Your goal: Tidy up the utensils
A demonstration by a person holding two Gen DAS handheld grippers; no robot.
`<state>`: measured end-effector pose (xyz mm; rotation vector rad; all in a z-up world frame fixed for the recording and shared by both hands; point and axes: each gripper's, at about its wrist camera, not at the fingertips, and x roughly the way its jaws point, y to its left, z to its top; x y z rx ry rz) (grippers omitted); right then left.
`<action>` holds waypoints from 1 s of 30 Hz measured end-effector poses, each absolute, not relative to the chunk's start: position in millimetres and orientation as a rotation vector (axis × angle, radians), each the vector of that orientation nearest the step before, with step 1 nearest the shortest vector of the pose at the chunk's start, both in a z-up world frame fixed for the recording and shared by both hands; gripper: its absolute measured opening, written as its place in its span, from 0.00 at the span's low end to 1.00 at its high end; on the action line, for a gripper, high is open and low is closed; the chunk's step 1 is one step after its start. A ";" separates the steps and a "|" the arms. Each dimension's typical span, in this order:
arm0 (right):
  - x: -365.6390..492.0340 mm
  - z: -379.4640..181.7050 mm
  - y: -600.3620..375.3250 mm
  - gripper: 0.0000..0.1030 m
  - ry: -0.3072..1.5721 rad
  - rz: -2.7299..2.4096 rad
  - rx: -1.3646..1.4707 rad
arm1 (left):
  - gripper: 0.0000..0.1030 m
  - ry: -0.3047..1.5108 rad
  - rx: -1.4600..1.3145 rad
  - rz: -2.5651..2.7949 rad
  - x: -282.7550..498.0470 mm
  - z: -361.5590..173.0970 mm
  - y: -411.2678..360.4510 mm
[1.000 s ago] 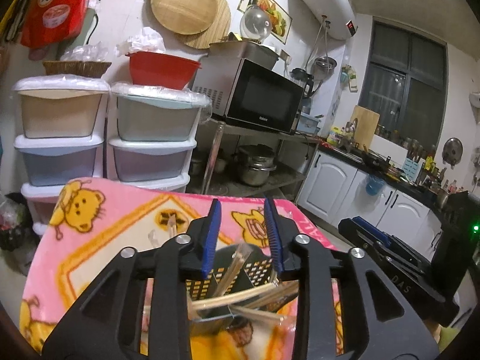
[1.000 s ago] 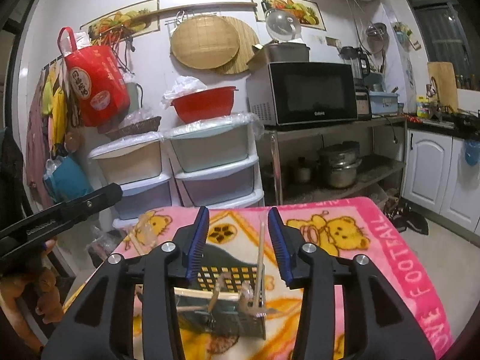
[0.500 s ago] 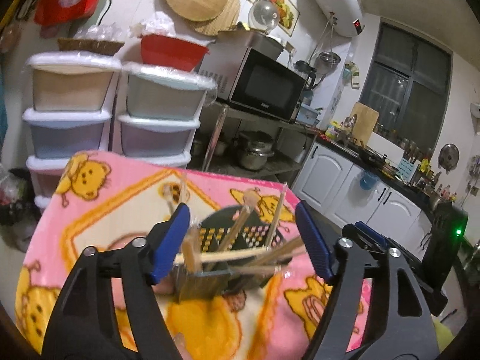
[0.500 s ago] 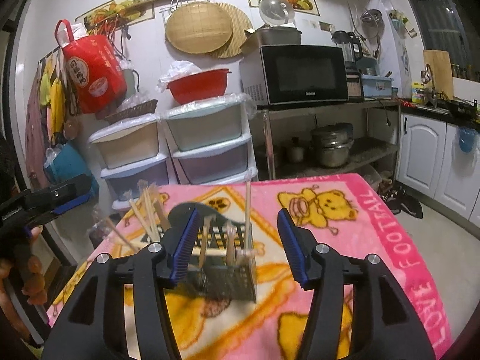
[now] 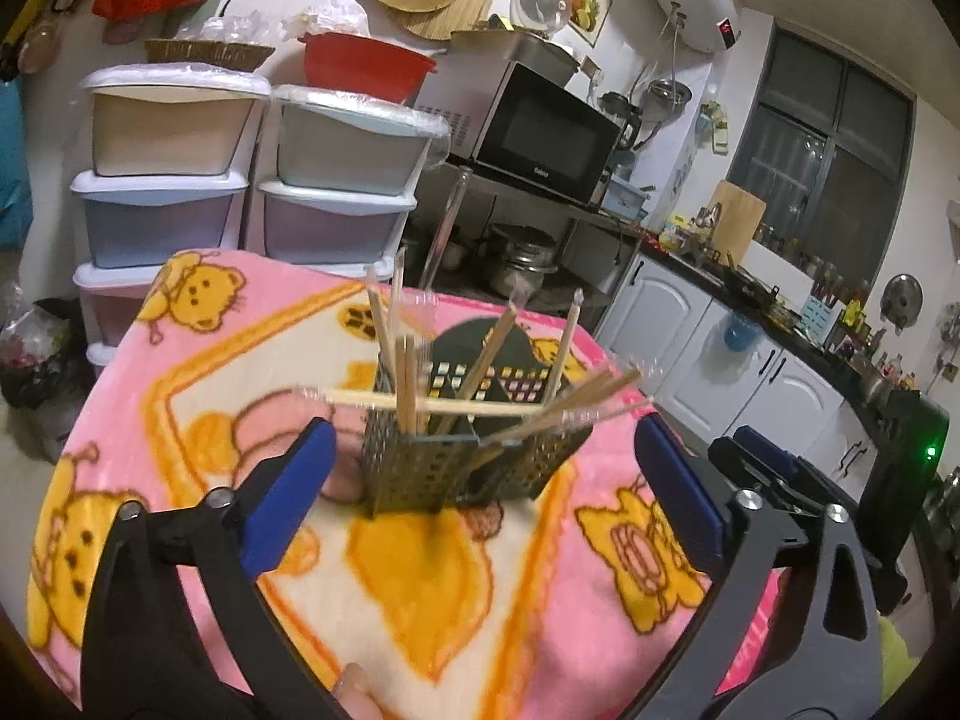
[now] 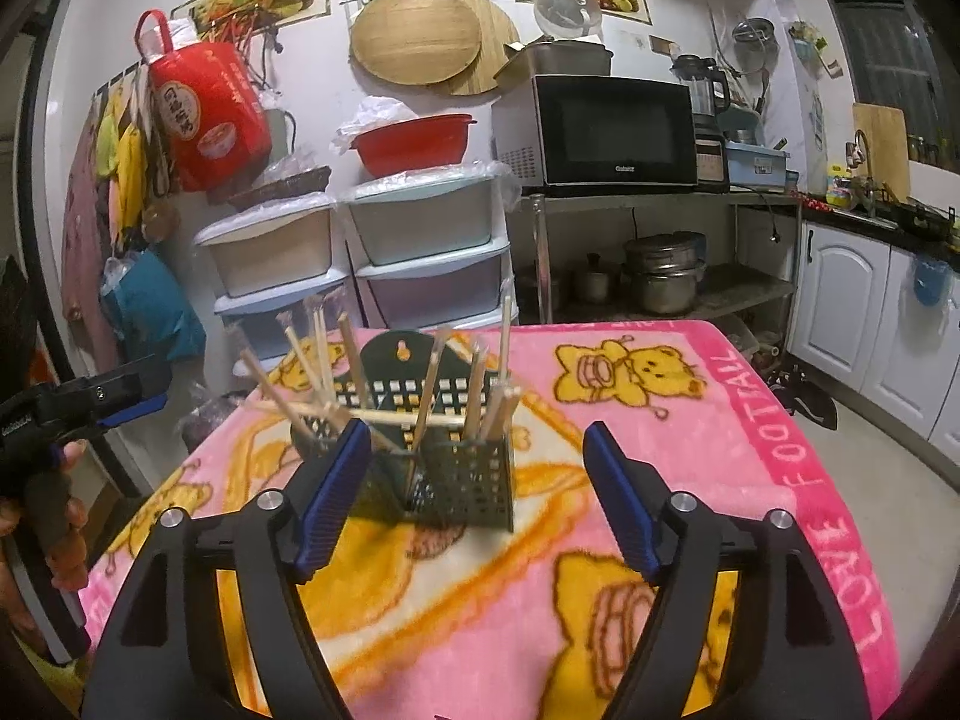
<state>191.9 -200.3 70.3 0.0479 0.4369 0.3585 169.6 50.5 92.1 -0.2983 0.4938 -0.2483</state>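
Fleece blanket (image 6: 690,420), pink with yellow cartoon bears, covers the table; near its middle stands a dark perforated metal utensil caddy (image 6: 462,480) holding wooden chopsticks (image 5: 408,372), some upright, some leaning, one lying across the rim. Left gripper (image 5: 480,492) and right gripper (image 6: 474,492), black with blue pads, have just been opening; their fingers stand spread wide short of the caddy, gripping nothing

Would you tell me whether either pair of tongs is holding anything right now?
Nothing is held: the left tongs and right tongs have just been opening, short of the utensil holder.
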 end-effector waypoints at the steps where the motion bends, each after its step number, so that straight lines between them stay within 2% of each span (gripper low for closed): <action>1: 189.6 68.7 -199.8 0.73 0.439 0.360 0.044 | 0.89 0.500 -0.295 -0.248 166.9 88.6 49.6; 20: 138.0 2.8 -190.7 0.91 0.501 0.364 -0.039 | 0.90 0.538 -0.230 -0.173 121.7 27.0 48.3; 30: 116.8 -18.8 -184.7 0.93 0.482 0.352 -0.065 | 0.90 0.541 -0.187 -0.171 102.5 1.8 34.2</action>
